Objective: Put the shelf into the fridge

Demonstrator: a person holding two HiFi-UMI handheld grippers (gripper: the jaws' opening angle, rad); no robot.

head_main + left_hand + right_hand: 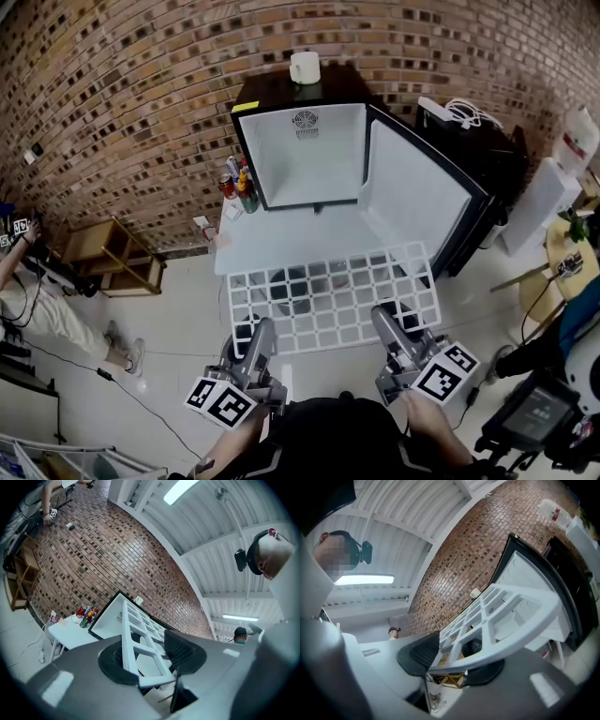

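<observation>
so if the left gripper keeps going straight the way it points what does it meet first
Likely the open fridge: the left gripper, clamped on the shelf, points at its white cavity, and the shelf's far edge would get there first. Clearance over the table in front is unclear.

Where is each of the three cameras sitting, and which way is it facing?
Head view: on the person's head, facing steeply down at the shelf and open fridge; the person's arms, left gripper and right gripper show.
Left gripper view: on the left gripper, facing along its jaws, shut on the shelf, toward the fridge.
Right gripper view: on the right gripper, facing along its jaws, also shut on the shelf, toward the fridge.
Shared: all three show shelf and fridge.
</observation>
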